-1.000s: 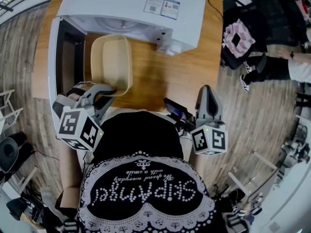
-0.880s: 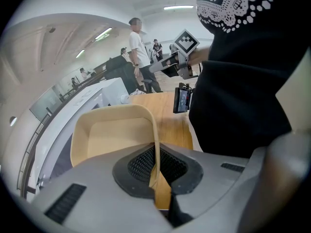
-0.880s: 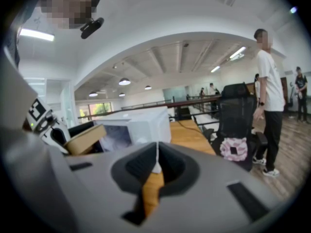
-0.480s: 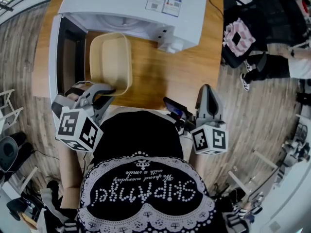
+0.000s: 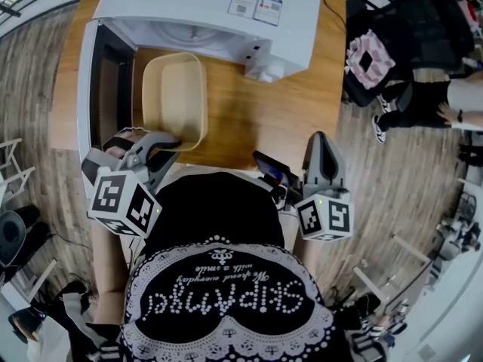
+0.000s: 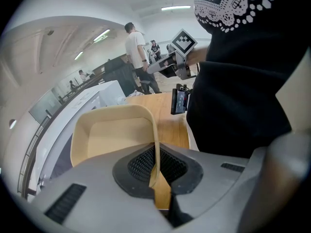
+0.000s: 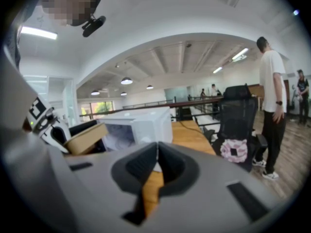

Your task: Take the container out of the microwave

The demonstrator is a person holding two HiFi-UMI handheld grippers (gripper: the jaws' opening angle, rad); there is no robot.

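A beige rectangular container [image 5: 175, 96] stands on the wooden table [image 5: 256, 111] in front of the white microwave [image 5: 211, 6], whose door [image 5: 90, 89] hangs open at the left. My left gripper [image 5: 167, 140] is shut on the container's near rim. In the left gripper view the thin rim [image 6: 154, 144] runs down between the pads of that gripper [image 6: 156, 166]. My right gripper [image 5: 321, 140] hovers at the table's front right edge, apart from the container. In the right gripper view this gripper [image 7: 156, 161] is shut with nothing in it, facing the microwave [image 7: 141, 125].
A small black device with a lit screen [image 5: 270, 173] sits by the table's front edge. A black office chair with a pink cushion [image 5: 370, 59] stands right of the table. A person [image 7: 273, 106] stands beyond it on the wooden floor.
The container and both grippers have stayed where they were. Only the person at the far right has shifted.
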